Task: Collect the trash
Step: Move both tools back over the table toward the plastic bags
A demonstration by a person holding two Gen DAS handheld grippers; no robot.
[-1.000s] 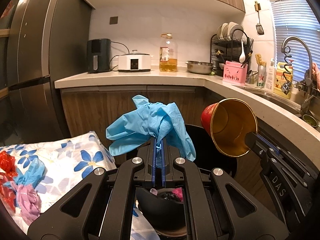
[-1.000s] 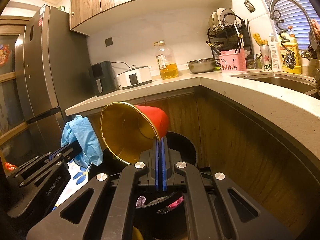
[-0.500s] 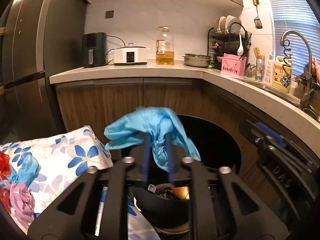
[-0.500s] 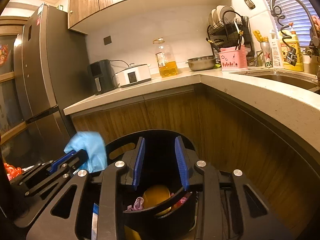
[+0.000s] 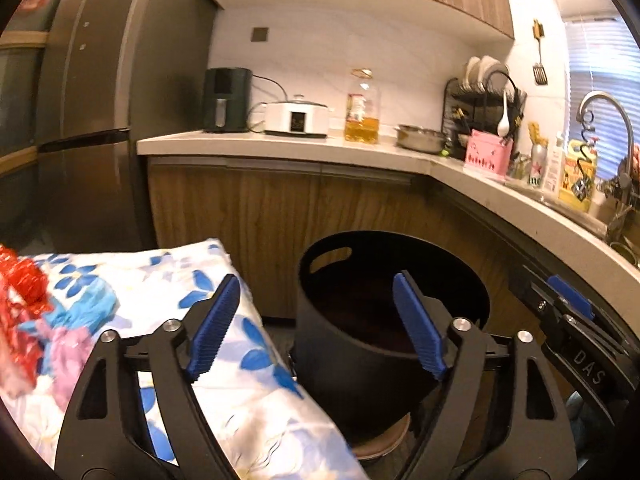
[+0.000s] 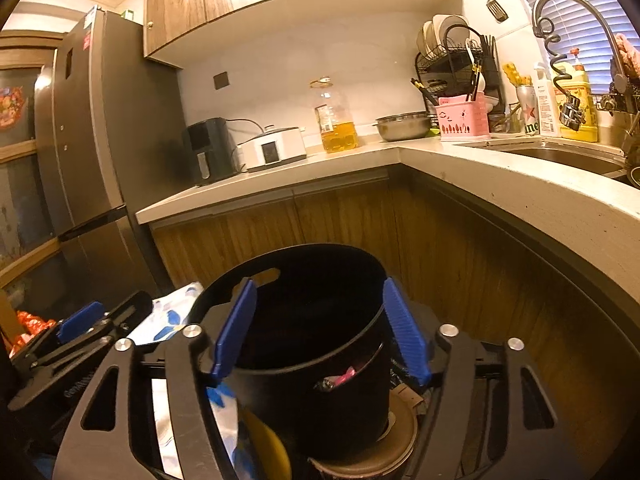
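A black round bin (image 5: 360,360) stands on the floor in front of the wooden cabinets. My left gripper (image 5: 316,280) hangs just short of its rim, over the edge of a floral cloth (image 5: 240,360). Its jaws are opening, with nothing between the blue pads. My right gripper (image 6: 320,284) is over the bin (image 6: 304,360), its jaws also opening and empty. A pink scrap (image 6: 344,374) shows through the bin's handle hole. On the cloth lie a red crumpled wrapper (image 5: 20,280) and blue and pink scraps (image 5: 68,344). The bin's inside is dark.
The counter (image 5: 460,168) runs round the corner to the sink (image 6: 560,156) on the right, close above the bin. It carries an oil bottle (image 5: 362,116), a cooker (image 5: 296,118) and a dish rack (image 5: 484,108). A fridge (image 5: 88,120) stands on the left.
Both grippers went from shut to wide open. The blue glove left the left jaws and the red-gold cup left the right jaws. Neither is visible now. The left gripper shifted left.
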